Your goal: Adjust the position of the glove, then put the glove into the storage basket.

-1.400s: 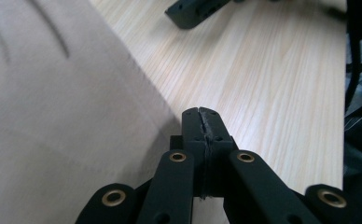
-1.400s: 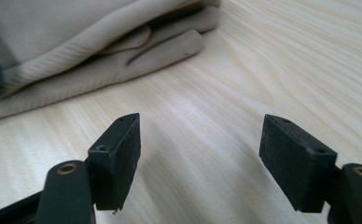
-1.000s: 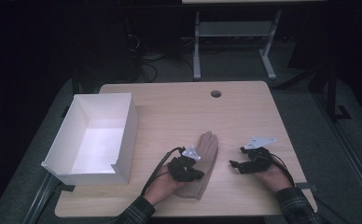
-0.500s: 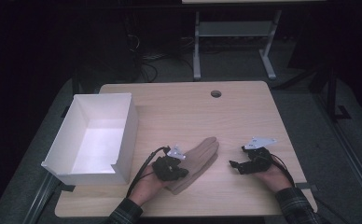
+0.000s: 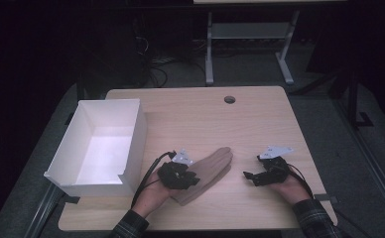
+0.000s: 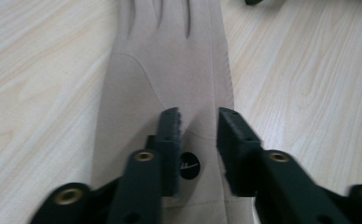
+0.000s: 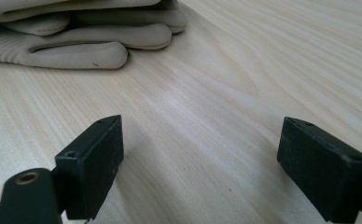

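A tan glove (image 5: pixel 211 169) lies flat on the wooden table (image 5: pixel 190 119), its fingers pointing up and right. My left gripper (image 5: pixel 194 180) sits over the glove's cuff. In the left gripper view its jaws have just been opening and stand a little apart around a strip of the glove (image 6: pixel 170 60) near a round black logo (image 6: pixel 189 165), without pressing on it. My right gripper (image 5: pixel 248 176) rests on the table right of the glove. Its jaws have just been opening wider, with only bare wood between them (image 7: pixel 200 154). The glove's fingertips (image 7: pixel 76 42) lie ahead of it to the left.
An open white box (image 5: pixel 131 144) stands on the left part of the table, close to my left hand. A round cable hole (image 5: pixel 229 99) sits near the far edge. Cables trail from both grippers toward the near edge.
My left hand has moved left toward the box, dragging the glove's cuff with it, so the glove now lies tilted. The right hand has stayed put.
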A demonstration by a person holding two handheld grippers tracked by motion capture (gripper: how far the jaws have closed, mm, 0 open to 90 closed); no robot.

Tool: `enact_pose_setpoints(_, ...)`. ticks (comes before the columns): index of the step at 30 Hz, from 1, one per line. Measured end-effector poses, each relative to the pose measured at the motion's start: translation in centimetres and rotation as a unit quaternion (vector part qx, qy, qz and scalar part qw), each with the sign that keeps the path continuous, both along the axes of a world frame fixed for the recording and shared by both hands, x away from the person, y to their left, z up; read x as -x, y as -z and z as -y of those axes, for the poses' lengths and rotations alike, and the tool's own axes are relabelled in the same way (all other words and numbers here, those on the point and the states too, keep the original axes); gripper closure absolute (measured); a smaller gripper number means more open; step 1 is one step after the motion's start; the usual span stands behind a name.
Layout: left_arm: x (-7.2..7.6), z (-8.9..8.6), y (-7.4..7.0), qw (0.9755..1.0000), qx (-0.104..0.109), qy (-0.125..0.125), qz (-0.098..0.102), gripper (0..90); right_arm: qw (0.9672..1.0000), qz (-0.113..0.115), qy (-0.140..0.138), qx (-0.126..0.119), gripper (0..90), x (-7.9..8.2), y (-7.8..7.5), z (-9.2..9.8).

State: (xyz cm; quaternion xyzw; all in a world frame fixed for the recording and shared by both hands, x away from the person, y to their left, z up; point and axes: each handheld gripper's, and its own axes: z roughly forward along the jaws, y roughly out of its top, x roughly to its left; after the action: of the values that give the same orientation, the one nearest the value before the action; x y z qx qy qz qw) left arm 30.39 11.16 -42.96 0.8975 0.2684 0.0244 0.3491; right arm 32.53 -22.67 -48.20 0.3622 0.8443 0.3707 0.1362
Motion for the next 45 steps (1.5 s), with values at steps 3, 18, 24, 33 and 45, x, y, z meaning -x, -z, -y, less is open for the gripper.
enact_pose_setpoints(3,-0.4,0.3,-0.3,0.9999,0.001,-0.006,0.009,50.3,1.0,0.0,0.001,-0.002,13.6,0.0,0.0,0.0)
enact_pose_setpoints(18,-2.7,3.0,2.0,0.9985,-0.051,0.002,0.022,14.7,1.0,-0.001,0.002,0.001,13.2,0.0,0.0,-0.1)
enact_pose_setpoints(24,-2.4,3.6,2.9,0.9979,-0.061,0.007,0.02,14.3,1.0,0.0,0.003,0.001,13.2,0.0,0.0,-0.1)
enact_pose_setpoints(33,-2.2,3.5,2.8,0.9983,-0.05,0.029,0.004,28.1,1.0,0.0,0.003,0.001,13.2,0.0,0.0,-0.1)
enact_pose_setpoints(45,-2.1,3.4,2.1,0.9979,-0.026,0.045,-0.038,68.1,1.0,0.0,0.005,0.0,13.3,0.0,0.0,-0.2)
